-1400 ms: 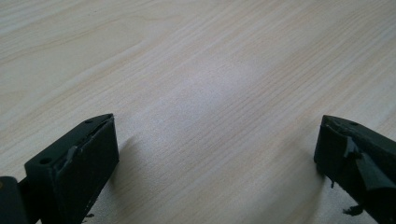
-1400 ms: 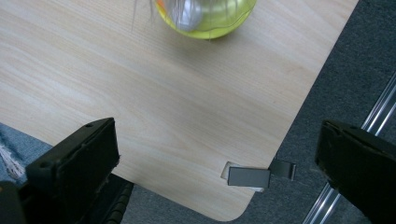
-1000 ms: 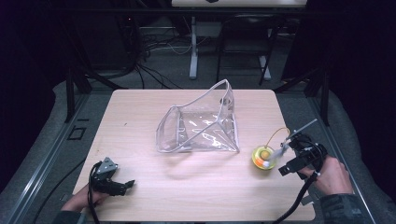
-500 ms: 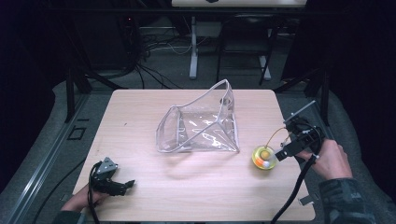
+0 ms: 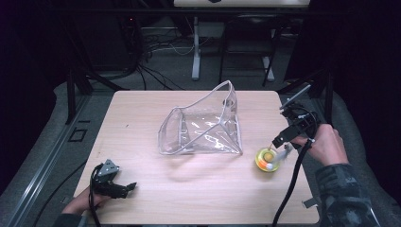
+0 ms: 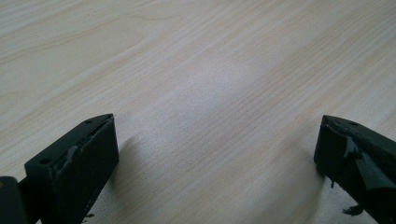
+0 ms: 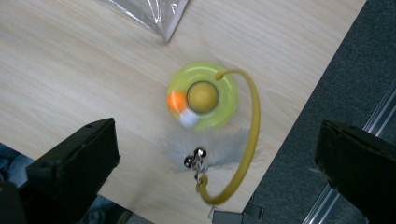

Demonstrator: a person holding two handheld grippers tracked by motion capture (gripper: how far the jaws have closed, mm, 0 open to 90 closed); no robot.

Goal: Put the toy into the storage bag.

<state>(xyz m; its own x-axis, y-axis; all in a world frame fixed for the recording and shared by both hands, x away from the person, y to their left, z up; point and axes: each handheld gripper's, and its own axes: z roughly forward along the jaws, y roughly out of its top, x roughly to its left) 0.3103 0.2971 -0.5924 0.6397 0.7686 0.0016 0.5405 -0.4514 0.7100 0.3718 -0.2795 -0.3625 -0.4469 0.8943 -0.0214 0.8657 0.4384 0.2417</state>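
Jaws of right gripper [image 5: 279, 144] spread wide above cat toy [image 7: 203, 100], positioned to grasp it; left gripper [image 5: 124, 188] released, idle on surface [image 5: 142, 118].

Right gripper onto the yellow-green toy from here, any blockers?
Probably yes. The right gripper hangs open just above the toy, with nothing between them; the clear pouch lies off to the side.

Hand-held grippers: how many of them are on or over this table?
2. The left hand-held gripper rests low at the table's near left corner, jaws apart. The right hand-held gripper hangs open above the yellow-green toy at the right edge.
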